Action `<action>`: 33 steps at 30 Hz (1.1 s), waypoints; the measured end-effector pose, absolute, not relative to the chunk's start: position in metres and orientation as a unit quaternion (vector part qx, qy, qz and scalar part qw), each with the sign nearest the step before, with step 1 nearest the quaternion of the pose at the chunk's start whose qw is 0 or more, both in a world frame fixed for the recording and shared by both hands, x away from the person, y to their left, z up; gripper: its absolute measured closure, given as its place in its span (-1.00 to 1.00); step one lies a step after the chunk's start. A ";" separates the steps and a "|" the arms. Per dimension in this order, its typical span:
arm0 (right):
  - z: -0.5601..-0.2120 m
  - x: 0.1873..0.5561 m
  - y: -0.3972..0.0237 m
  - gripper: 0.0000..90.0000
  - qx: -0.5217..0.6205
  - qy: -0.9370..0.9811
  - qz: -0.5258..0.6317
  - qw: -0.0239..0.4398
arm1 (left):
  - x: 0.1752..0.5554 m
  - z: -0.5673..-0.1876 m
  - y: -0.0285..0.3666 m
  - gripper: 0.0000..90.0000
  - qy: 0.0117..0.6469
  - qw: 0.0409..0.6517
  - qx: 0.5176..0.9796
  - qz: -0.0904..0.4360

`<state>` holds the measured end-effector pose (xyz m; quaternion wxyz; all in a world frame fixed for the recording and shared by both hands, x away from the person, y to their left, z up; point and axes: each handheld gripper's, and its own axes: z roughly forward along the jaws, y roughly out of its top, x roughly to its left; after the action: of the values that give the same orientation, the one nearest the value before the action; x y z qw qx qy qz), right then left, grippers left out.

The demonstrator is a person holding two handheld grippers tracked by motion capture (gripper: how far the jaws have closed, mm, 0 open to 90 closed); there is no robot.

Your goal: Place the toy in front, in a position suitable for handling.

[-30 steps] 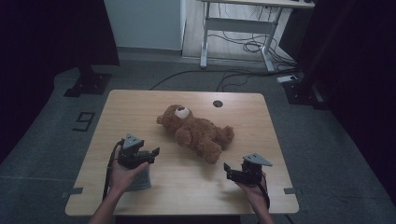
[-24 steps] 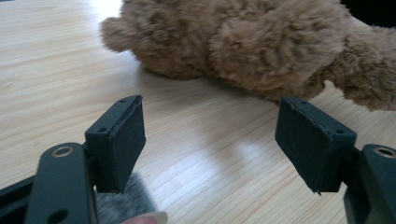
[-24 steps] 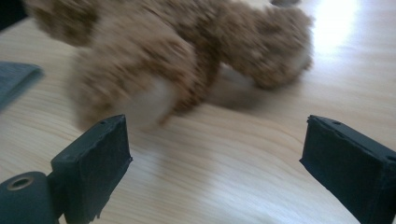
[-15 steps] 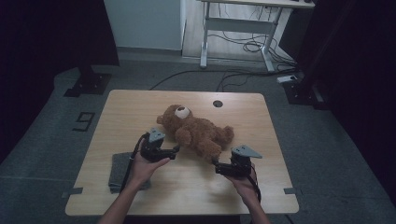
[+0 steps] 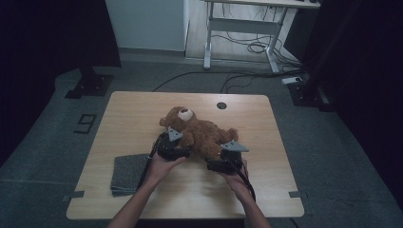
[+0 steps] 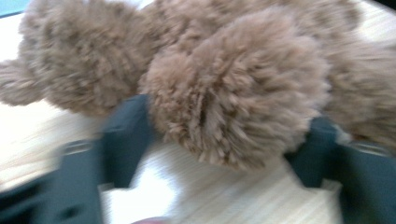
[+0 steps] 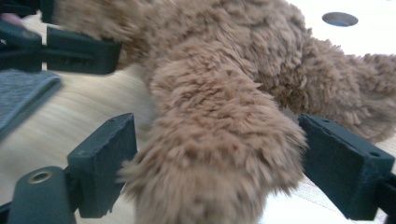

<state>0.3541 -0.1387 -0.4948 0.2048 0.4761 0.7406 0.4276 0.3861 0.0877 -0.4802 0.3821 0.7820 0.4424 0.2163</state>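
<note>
One teddy bear (image 5: 197, 134) lies on its back near the middle of the table (image 5: 119, 118), head toward the far left, fur tan, shaggy and thick, with a pale muzzle. One rounded paw sits between the jaws of the left gripper (image 6: 219, 140); those jaws have just been closing, and their inner faces now meet the fur on both sides. A longer limb runs between the jaws of the right gripper (image 7: 215, 158); these jaws have also been closing, yet stand wide, the left one brushing the fur and the right one close beside it, so a firm grip cannot be confirmed. A folded grey cloth (image 5: 128, 173) lies on the table behind the left gripper, apart from the bear. Table top is pale wood grain with a round dark hole (image 5: 221, 105) at the far edge. Beyond the table: grey floor, loose cables (image 5: 247, 47) and a white desk frame (image 5: 237, 23).
</note>
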 end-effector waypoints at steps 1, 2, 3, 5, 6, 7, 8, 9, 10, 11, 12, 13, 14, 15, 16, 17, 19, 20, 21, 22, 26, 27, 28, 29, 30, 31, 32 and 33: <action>-0.496 0.356 -0.138 -0.65 0.479 0.740 0.427 0.200 | 0.388 -0.482 0.089 0.04 0.444 0.385 0.782 0.208; -0.498 0.359 -0.138 -0.63 0.482 0.741 0.425 0.195 | 0.388 -0.482 0.089 0.14 0.440 0.383 0.785 0.208; -0.500 0.361 -0.137 -0.59 0.483 0.744 0.421 0.191 | 0.388 -0.482 0.090 0.24 0.435 0.387 0.786 0.209; -0.503 0.364 -0.136 -0.43 0.485 0.750 0.407 0.195 | 0.388 -0.481 0.093 0.39 0.425 0.396 0.788 0.205; -0.503 0.364 -0.136 -0.43 0.485 0.750 0.407 0.195 | 0.388 -0.481 0.093 0.46 0.425 0.396 0.788 0.205; -0.505 0.365 -0.137 -0.29 0.485 0.751 0.403 0.198 | 0.387 -0.480 0.095 0.46 0.419 0.400 0.788 0.208; -0.508 0.366 -0.141 -0.11 0.485 0.749 0.405 0.201 | 0.386 -0.479 0.096 0.55 0.416 0.405 0.787 0.210; -0.510 0.368 -0.144 -0.04 0.488 0.749 0.403 0.195 | 0.384 -0.477 0.099 0.56 0.410 0.417 0.785 0.203; -0.512 0.370 -0.147 0.01 0.489 0.749 0.403 0.191 | 0.383 -0.476 0.101 0.58 0.409 0.424 0.783 0.199; -0.514 0.371 -0.150 0.06 0.491 0.749 0.403 0.188 | 0.383 -0.476 0.103 0.59 0.407 0.431 0.782 0.193; -0.514 0.371 -0.150 0.06 0.491 0.749 0.403 0.188 | 0.383 -0.476 0.103 0.60 0.407 0.431 0.782 0.193; -0.518 0.374 -0.156 0.16 0.496 0.748 0.403 0.182 | 0.381 -0.475 0.105 0.61 0.405 0.442 0.780 0.181; -0.518 0.374 -0.156 0.16 0.496 0.748 0.403 0.182 | 0.381 -0.475 0.105 0.61 0.405 0.442 0.780 0.181; -0.519 0.376 -0.160 0.23 0.497 0.746 0.405 0.180 | 0.380 -0.474 0.106 0.62 0.402 0.449 0.779 0.173; -0.519 0.376 -0.160 0.23 0.497 0.746 0.405 0.180 | 0.380 -0.474 0.106 0.63 0.402 0.449 0.779 0.173; -0.519 0.376 -0.162 0.29 0.493 0.748 0.404 0.184 | 0.379 -0.474 0.108 0.63 0.397 0.452 0.780 0.171; -0.517 0.377 -0.163 0.33 0.488 0.751 0.400 0.194 | 0.377 -0.472 0.110 0.65 0.395 0.461 0.777 0.165; -0.517 0.377 -0.165 0.35 0.486 0.752 0.399 0.199 | 0.376 -0.472 0.111 0.65 0.392 0.466 0.776 0.164; -0.516 0.378 -0.166 0.36 0.487 0.750 0.400 0.201 | 0.376 -0.470 0.112 0.66 0.390 0.469 0.775 0.164; -0.515 0.378 -0.168 0.38 0.490 0.746 0.404 0.202 | 0.375 -0.469 0.113 0.66 0.391 0.472 0.772 0.166; -0.510 0.382 -0.173 0.43 0.492 0.738 0.412 0.208 | 0.371 -0.462 0.113 0.68 0.386 0.482 0.769 0.166; -0.508 0.382 -0.174 0.43 0.490 0.738 0.413 0.212 | 0.369 -0.460 0.112 0.68 0.384 0.484 0.768 0.168; -0.506 0.383 -0.174 0.44 0.489 0.737 0.413 0.216 | 0.369 -0.458 0.112 0.68 0.382 0.486 0.768 0.167; -0.503 0.384 -0.174 0.44 0.487 0.737 0.413 0.221 | 0.369 -0.458 0.112 0.68 0.382 0.486 0.768 0.167; -0.501 0.384 -0.175 0.44 0.485 0.738 0.412 0.225 | 0.367 -0.455 0.113 0.68 0.379 0.489 0.767 0.169; -0.499 0.385 -0.175 0.45 0.484 0.737 0.412 0.230 | 0.367 -0.453 0.113 0.68 0.377 0.492 0.766 0.168; -0.497 0.385 -0.175 0.45 0.483 0.736 0.413 0.233 | 0.367 -0.452 0.113 0.69 0.376 0.494 0.766 0.169; -0.497 0.385 -0.175 0.45 0.483 0.736 0.413 0.233 | 0.367 -0.452 0.113 0.69 0.376 0.494 0.766 0.169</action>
<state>0.3855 -0.1752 -0.4969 0.2329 0.4826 0.7362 0.4132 0.3666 0.1129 -0.4518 0.4939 0.7657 0.3759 0.1689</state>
